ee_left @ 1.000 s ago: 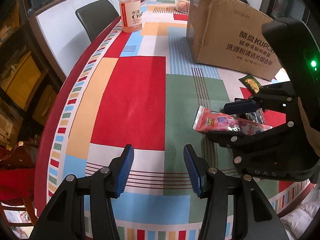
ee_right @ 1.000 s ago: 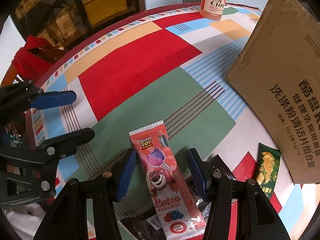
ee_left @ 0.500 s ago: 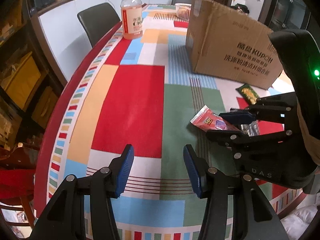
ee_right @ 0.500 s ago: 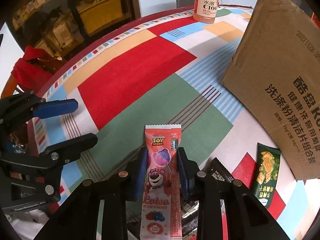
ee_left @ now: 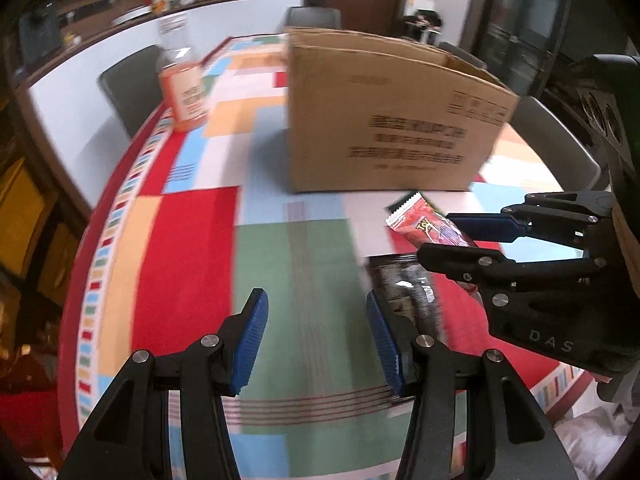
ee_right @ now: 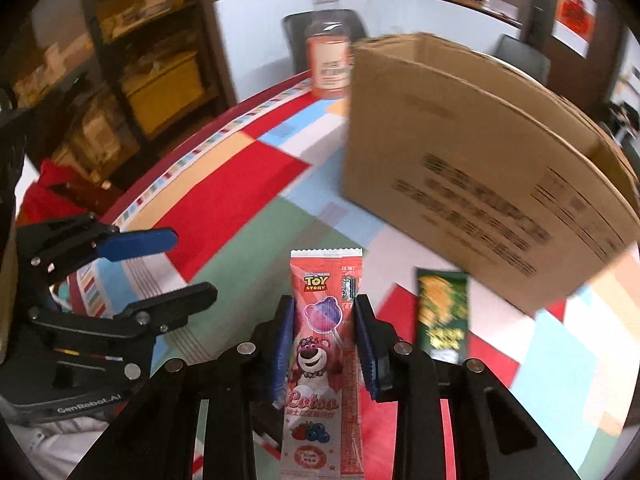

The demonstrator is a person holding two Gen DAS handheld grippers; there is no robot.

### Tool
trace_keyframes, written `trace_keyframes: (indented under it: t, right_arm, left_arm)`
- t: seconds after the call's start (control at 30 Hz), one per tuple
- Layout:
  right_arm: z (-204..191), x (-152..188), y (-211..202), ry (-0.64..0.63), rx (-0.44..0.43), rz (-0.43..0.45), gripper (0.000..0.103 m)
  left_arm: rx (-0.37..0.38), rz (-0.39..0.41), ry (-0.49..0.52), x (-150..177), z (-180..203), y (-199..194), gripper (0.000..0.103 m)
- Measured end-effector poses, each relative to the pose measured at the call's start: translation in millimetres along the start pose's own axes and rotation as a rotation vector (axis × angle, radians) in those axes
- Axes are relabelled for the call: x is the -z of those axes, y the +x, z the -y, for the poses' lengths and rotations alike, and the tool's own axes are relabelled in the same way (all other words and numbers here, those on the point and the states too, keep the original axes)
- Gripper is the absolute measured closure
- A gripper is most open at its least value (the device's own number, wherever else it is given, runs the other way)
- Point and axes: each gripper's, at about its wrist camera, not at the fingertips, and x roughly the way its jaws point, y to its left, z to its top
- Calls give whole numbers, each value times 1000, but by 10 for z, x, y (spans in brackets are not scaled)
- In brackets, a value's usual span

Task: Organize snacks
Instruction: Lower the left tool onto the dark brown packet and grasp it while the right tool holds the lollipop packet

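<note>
My right gripper [ee_right: 324, 304] is shut on a pink Toy Story snack packet [ee_right: 320, 276], which sticks out past the pads and hangs above the table. In the left wrist view that packet [ee_left: 416, 216] juts left out of the right gripper [ee_left: 440, 232], in front of the open cardboard box [ee_left: 392, 128]. My left gripper [ee_left: 315, 300] is open with nothing between its blue pads, over the green patch of the tablecloth. A green snack packet [ee_right: 442, 312] lies by the box [ee_right: 480, 168]. A dark packet [ee_left: 404, 284] lies under the right gripper.
An orange drink bottle [ee_left: 184, 88] stands at the far left of the table, beside the box. Dark chairs [ee_left: 128, 80] line the table's far sides. The curved table edge [ee_left: 80, 248] runs down the left. The left gripper [ee_right: 192, 264] is level with the right one.
The right gripper's jaws closed on the pink packet and lifted it off the table. Both grippers rose and moved toward the cardboard box; the left stayed open.
</note>
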Motion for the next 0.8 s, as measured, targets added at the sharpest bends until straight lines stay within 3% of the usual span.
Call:
trace_keyframes:
  t: [0.37,0.7,0.8]
  right_arm:
    - [571,426,-194,193,75,15,72]
    - [843,704,-182,279,101,16,72]
    - [870,736,-163,288,107,20,72]
  left_arm:
    - [91,-105,63,-128,556,355,52]
    - [37,-178,101,-169,847,770,52]
    - [-19,-166,131,-171,902,848,51]
